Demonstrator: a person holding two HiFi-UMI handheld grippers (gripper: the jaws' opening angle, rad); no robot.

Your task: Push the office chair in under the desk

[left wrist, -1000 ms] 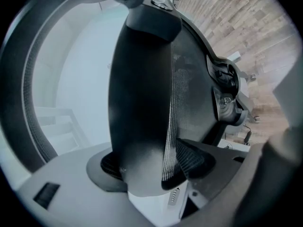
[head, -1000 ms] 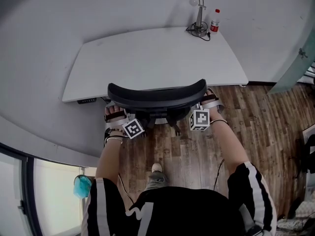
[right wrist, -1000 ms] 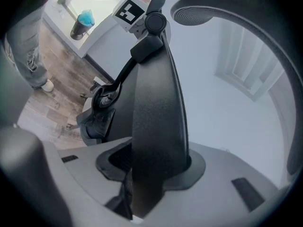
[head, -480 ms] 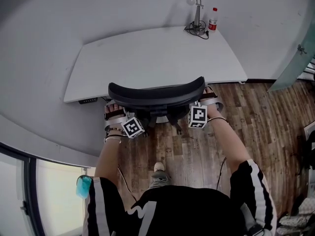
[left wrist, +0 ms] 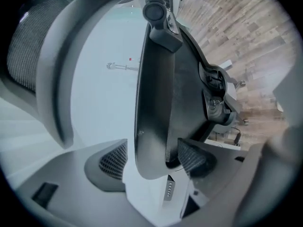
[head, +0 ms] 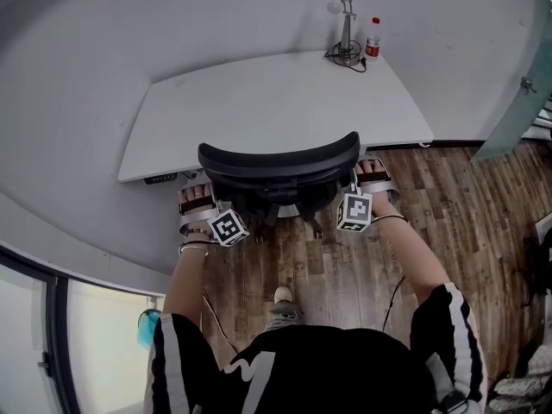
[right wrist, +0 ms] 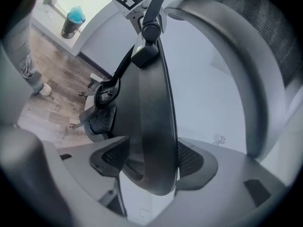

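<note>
Head view: curved black office chair between both hand-held grippers' opening jaws.

Silver desk lamp stands at the tabletop's far right corner, red-capped bottle just beside it; teal-topped container low left.

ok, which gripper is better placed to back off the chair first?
Left, marginally. Both sets of jaws are opening around the backrest, but the left gripper shows a clear gap beside one pad; the right gripper shows almost none.
</note>
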